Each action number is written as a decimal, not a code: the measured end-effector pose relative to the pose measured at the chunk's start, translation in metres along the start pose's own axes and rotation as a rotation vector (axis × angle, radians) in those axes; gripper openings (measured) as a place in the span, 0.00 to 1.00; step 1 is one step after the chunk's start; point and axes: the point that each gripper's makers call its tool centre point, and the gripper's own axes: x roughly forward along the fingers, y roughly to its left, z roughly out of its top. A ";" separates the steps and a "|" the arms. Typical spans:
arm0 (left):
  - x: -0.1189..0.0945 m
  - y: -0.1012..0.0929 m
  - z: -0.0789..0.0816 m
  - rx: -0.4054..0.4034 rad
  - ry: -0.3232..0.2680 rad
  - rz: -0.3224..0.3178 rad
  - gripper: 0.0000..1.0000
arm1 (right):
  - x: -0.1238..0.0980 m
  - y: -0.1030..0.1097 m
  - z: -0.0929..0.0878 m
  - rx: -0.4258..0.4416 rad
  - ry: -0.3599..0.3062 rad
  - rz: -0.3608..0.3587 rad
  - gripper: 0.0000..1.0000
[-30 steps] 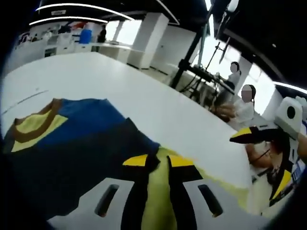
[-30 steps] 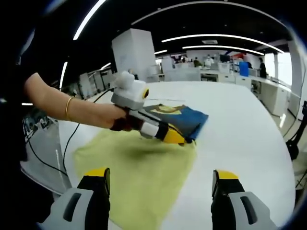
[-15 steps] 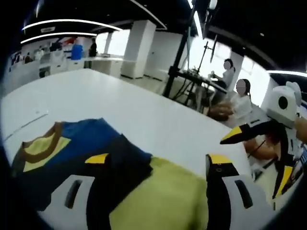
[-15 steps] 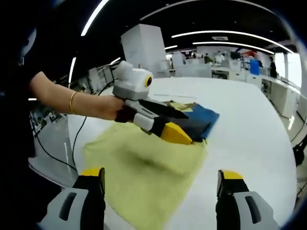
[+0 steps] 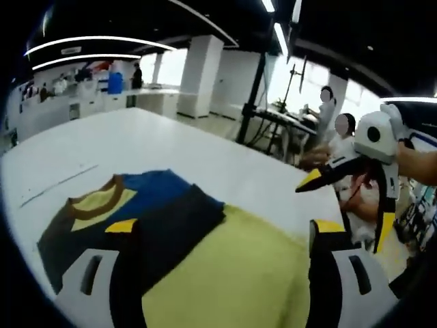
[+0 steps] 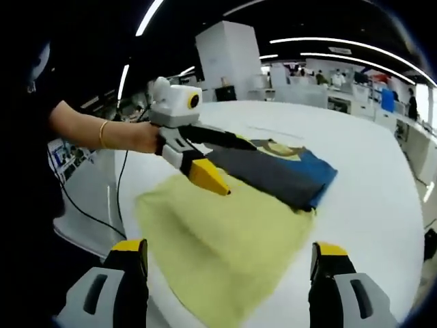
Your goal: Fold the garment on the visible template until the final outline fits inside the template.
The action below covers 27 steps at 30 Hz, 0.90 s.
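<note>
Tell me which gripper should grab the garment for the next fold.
Left, probably. The left gripper hangs open right above the folded dark garment and the yellow cloth. The right gripper, also open, is farther back, near the cloth's near edge on the white table.

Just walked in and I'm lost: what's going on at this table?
A person is working on clothes on the white table with two handheld grippers. A folded dark navy and blue garment lies partly on a spread yellow-green cloth. Both the left gripper and the right gripper are open, hovering above the fabric and holding nothing.
</note>
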 end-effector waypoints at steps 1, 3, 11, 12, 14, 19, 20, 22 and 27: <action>-0.005 0.001 -0.002 -0.002 -0.002 0.007 0.99 | 0.000 0.001 0.000 -0.009 0.008 0.004 0.99; -0.018 0.004 -0.007 -0.001 -0.012 0.034 0.99 | -0.001 0.003 0.000 -0.032 0.021 0.017 0.99; -0.056 -0.006 -0.035 0.036 0.037 0.041 0.96 | -0.001 0.017 -0.005 -0.114 0.085 0.058 0.99; -0.059 -0.007 -0.038 0.037 0.045 0.040 0.95 | -0.002 0.019 -0.007 -0.134 0.102 0.063 0.98; -0.068 -0.012 -0.047 0.053 0.069 0.032 0.95 | -0.002 0.022 -0.009 -0.161 0.130 0.074 0.97; -0.090 -0.027 -0.072 0.108 0.142 0.003 0.90 | -0.002 0.029 -0.011 -0.222 0.163 0.092 0.91; -0.094 -0.030 -0.075 0.116 0.153 0.001 0.89 | -0.002 0.031 -0.012 -0.234 0.172 0.099 0.91; -0.099 -0.036 -0.079 0.145 0.165 -0.011 0.87 | -0.001 0.035 -0.017 -0.261 0.197 0.117 0.89; -0.114 -0.048 -0.095 0.172 0.198 -0.022 0.81 | 0.001 0.038 -0.028 -0.314 0.243 0.127 0.81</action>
